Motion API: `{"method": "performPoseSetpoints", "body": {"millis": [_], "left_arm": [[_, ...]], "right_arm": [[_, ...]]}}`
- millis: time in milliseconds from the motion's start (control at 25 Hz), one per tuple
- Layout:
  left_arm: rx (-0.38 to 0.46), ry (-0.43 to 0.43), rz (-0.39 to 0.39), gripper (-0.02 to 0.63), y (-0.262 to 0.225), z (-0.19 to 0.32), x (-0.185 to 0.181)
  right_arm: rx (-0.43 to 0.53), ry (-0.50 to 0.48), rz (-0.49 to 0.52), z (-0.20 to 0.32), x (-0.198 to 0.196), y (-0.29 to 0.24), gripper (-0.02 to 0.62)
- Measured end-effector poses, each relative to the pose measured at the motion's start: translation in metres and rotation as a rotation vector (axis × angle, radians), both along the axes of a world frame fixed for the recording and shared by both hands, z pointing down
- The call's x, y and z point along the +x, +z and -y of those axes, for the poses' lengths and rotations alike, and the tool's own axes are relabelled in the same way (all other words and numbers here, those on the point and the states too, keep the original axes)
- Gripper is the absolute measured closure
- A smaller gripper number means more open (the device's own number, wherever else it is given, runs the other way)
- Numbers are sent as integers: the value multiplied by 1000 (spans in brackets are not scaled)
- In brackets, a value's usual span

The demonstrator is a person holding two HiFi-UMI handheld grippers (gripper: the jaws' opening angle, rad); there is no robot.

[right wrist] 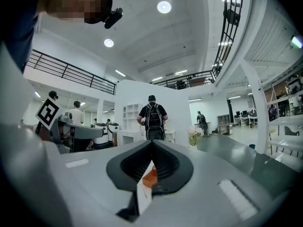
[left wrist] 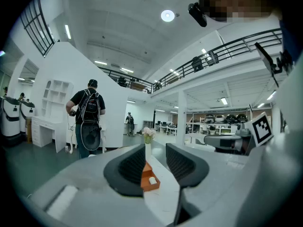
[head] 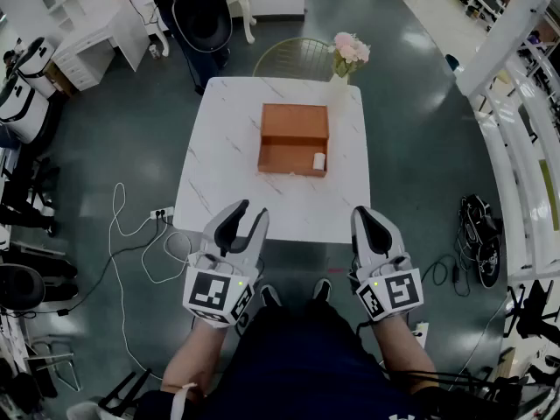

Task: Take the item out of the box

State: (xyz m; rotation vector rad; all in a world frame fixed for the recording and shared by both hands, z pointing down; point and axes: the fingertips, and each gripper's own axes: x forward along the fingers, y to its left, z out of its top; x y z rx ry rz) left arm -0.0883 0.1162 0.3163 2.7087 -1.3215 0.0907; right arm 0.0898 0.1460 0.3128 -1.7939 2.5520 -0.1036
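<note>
Box (head: 294, 138), orange and open, sits toward the far right corner of the desk (head: 223, 173). 1 small white item (head: 319, 161) lies in the box's near right corner. Vase of pink flowers (head: 350, 52) stands at the desk's far right corner. Left hand-held gripper (head: 249, 211) is released, jaws apart, nothing between them. Right hand-held gripper (head: 363, 213) is clenched, empty. Both hover just short of the near edge.

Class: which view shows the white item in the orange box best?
Head view: it looks down into the box, white item in one corner. Left gripper view shows it tiny; right gripper view only the box.
</note>
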Motion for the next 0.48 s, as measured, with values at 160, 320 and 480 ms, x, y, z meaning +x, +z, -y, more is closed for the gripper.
{"method": "performPoseSetpoints", "body": {"millis": [160,320,480], "left_arm": [[11,14,3,460,-3,-2,-13],[21,36,10,460,-2,0,-31],[3,41,4,460,9,9,-51]], "right_arm": [[-9,26,-6,-2,-9,1,594],[-21,72,17,1,-17,2,592],[-56,103,0,6,-29,10,592]]}}
